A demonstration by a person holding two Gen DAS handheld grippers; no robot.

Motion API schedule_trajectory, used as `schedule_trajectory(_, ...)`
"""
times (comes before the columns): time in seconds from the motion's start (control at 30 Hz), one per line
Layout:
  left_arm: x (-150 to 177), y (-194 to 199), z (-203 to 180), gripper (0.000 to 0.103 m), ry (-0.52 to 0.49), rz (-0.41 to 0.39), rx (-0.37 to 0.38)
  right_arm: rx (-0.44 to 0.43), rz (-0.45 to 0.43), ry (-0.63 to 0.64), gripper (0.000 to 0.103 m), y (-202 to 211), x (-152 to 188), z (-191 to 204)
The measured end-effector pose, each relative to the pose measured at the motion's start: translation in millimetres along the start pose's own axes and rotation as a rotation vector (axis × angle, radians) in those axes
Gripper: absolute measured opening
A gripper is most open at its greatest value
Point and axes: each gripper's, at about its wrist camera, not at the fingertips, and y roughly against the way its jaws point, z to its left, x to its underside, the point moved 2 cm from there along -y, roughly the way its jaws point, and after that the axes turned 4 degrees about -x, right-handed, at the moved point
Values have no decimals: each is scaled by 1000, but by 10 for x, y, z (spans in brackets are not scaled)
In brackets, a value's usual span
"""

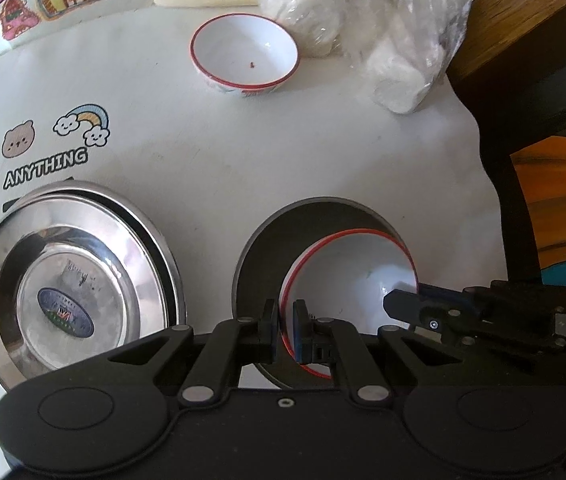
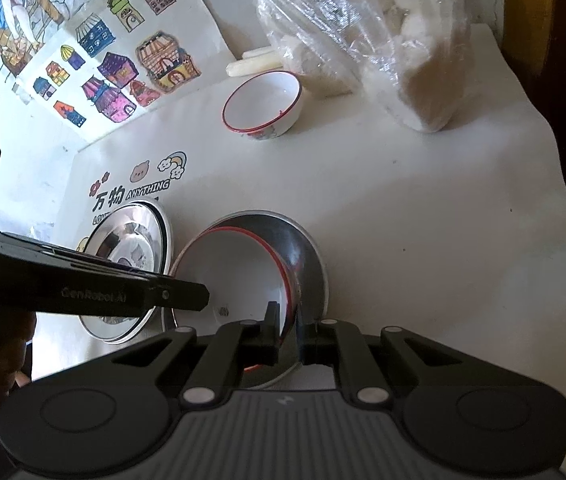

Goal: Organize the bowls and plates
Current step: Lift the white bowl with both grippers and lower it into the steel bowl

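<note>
1. Red-rimmed bowl sits tilted inside a steel bowl on the white table, just right of the stacked steel plates.
2. My left gripper pinches the red-rimmed bowl's near-left rim; my right gripper is clamped at the opposite side, apparently over both rims; I can't tell for sure.
3. Risk: thin rim grips on glazed ware. Uneven pull from either hand could let it slip.
4. Risk: if the right one holds both, lifting drags the steel bowl along.
5. Outward: a swing left could knock the plates. Second bowl and bagged buns lie well apart.
</note>
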Motion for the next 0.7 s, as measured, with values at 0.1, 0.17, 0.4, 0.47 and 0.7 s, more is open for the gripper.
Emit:
schedule_trajectory(0.1,11,-8,14,6,1,6,-6,-3,13,6,9,-33,-18,-10)
schedule_trajectory(0.17,19,-15,28,6,6,12,-6,-4,21,9,9,-52,-26,-14)
schedule_trajectory(0.4,9,-82,20,7,3,33,-22,-4,34,9,9,-94,-45,-24)
schedule_trajectory(0.47,-3,-104,8,7,0,37,-28,-2,41,7,9,-114,-53,-30)
schedule_trajectory(0.7,-30,-124,10,9,-3,44,-31,1,55,8,11,-152,-98,-36)
